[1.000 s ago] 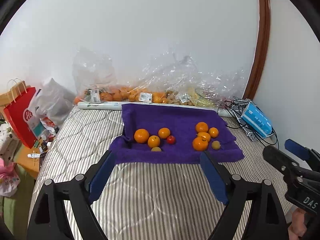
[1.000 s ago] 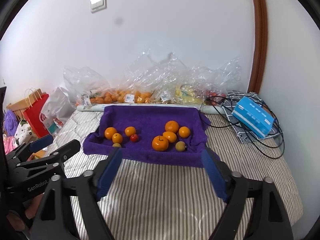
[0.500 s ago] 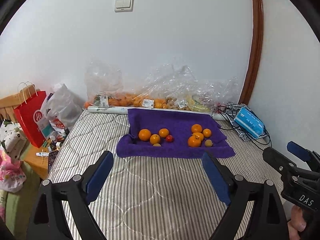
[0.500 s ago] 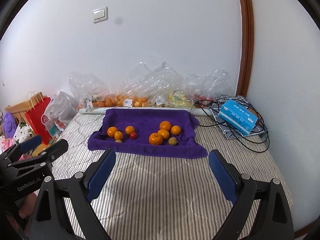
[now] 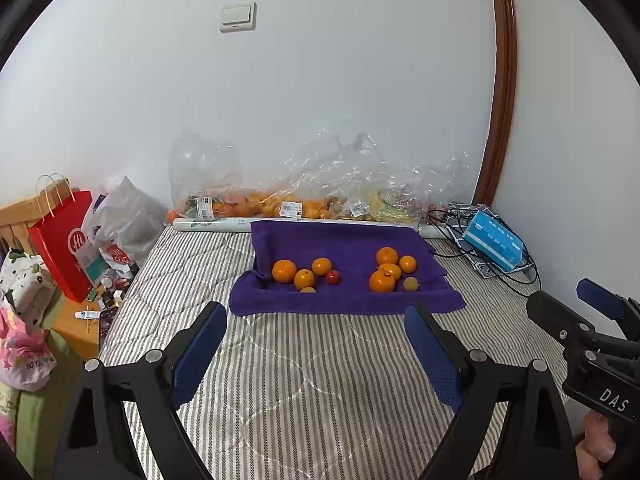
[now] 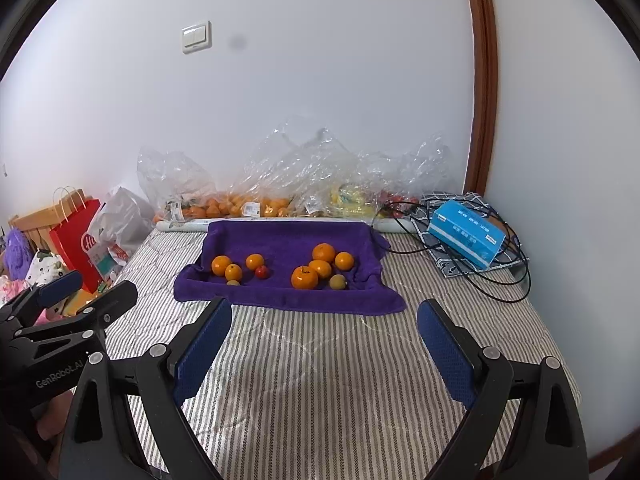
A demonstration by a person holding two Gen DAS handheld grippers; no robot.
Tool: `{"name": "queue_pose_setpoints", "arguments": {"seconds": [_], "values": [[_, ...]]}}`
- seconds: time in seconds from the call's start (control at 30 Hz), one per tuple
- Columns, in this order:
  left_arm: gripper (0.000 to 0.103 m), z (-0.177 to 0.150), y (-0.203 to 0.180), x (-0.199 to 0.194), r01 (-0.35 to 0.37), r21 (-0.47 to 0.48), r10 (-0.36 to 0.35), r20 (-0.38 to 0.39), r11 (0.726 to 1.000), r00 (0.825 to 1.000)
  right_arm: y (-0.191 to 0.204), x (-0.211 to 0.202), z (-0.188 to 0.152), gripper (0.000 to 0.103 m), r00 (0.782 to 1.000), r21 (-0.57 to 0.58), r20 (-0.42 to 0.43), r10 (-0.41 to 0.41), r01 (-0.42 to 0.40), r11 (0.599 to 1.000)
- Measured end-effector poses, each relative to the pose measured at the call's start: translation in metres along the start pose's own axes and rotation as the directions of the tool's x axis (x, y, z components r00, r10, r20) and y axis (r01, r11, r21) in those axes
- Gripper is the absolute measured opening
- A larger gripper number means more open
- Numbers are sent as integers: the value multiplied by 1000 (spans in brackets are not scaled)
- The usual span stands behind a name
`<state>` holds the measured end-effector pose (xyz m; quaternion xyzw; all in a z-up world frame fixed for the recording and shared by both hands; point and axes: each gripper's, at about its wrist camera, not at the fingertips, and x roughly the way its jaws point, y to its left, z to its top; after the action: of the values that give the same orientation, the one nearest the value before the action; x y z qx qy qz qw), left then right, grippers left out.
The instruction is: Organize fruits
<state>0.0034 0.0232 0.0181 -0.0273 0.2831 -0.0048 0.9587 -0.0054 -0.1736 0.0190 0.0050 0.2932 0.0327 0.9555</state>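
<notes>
both my grippers hang over the striped mattress (image 5: 320,380) — left gripper (image 5: 316,344) and right gripper (image 6: 324,340) spread wide, nothing between the fingers. the fruits (image 5: 384,276) sit at twelve o'clock on the purple towel (image 5: 344,240) — two clusters, well apart from me.

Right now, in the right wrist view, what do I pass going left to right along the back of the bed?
Red paper bag → grey plastic bag → bagged oranges → bagged bananas → blue box.
</notes>
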Motion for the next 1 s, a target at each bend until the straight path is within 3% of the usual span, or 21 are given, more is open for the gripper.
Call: {"name": "queue_pose_setpoints", "arguments": {"seconds": [1.0], "values": [[90,-2,-3,-3,8,1,-8,-2,1000,1000,0,-7,-2,93,1000,-11,12,-17,17,1000]]}}
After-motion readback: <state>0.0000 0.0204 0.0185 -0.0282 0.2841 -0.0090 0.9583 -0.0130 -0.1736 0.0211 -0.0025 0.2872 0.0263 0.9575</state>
